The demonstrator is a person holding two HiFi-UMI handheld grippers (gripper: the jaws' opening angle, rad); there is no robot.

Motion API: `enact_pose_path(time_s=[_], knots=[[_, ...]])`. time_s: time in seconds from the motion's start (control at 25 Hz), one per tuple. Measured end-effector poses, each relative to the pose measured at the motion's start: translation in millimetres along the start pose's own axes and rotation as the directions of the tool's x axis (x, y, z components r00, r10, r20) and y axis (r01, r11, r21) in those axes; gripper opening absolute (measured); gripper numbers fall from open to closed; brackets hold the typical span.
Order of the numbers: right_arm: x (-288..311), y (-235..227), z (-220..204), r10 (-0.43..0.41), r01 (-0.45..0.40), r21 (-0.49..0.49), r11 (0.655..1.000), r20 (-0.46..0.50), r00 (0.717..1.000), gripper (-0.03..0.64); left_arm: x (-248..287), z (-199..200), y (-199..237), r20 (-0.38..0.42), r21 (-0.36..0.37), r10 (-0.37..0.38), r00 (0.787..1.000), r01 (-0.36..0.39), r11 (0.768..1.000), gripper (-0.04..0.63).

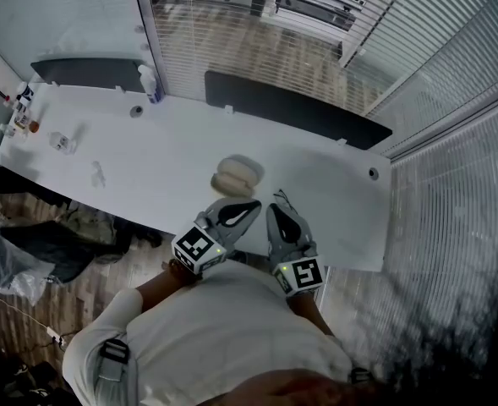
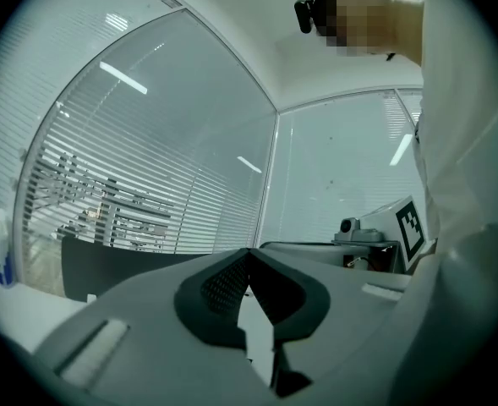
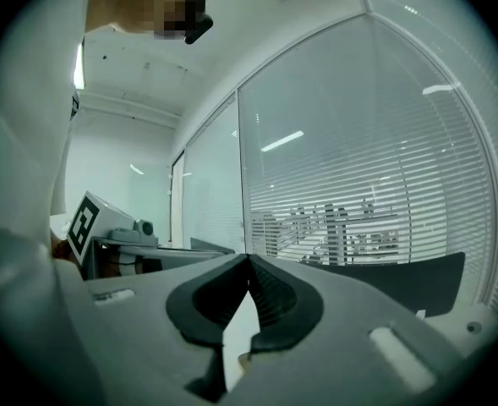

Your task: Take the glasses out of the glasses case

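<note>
In the head view a beige oval glasses case (image 1: 236,176) lies on the white table (image 1: 316,201), near its front edge; it looks closed and no glasses show. My left gripper (image 1: 252,208) hovers just in front of the case, a little to its right, with its jaws together and nothing between them. My right gripper (image 1: 279,201) is beside it, farther right, also shut and empty. In the left gripper view the left gripper (image 2: 249,254) points level at the window blinds, and in the right gripper view the right gripper (image 3: 249,260) does the same. The case is in neither gripper view.
A blue-capped bottle (image 1: 150,84) stands at the table's back edge. Small bottles (image 1: 19,110) and small clear items (image 1: 61,141) sit at the far left. Dark panels (image 1: 295,108) run behind the table. A plastic bag (image 1: 3,265) lies on the floor at the left.
</note>
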State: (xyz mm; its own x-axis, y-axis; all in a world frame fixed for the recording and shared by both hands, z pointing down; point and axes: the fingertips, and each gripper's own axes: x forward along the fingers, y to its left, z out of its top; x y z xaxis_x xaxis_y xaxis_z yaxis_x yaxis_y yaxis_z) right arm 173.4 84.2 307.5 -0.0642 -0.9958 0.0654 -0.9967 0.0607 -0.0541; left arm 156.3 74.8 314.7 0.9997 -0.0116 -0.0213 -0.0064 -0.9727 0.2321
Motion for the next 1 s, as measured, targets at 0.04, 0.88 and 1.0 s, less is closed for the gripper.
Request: enact_pose_path(time_s=[0.04, 0.88, 1.0], knots=[[1, 0, 1, -0.003, 0.003, 0.004, 1.000, 0.002, 1.000, 0.002, 0, 0, 0, -0.001, -0.002, -0.001, 1.000, 0.001, 1.000, 0.003], [2, -4, 1, -0.023, 0.023, 0.022, 1.000, 0.020, 1.000, 0.000, 3, -2, 10, -0.007, -0.044, 0.007, 1.000, -0.008, 0.999, 0.003], [3, -3, 2, -0.023, 0.023, 0.021, 1.000, 0.017, 1.000, 0.000, 2, -2, 10, -0.009, -0.051, 0.004, 1.000, -0.005, 0.999, 0.003]])
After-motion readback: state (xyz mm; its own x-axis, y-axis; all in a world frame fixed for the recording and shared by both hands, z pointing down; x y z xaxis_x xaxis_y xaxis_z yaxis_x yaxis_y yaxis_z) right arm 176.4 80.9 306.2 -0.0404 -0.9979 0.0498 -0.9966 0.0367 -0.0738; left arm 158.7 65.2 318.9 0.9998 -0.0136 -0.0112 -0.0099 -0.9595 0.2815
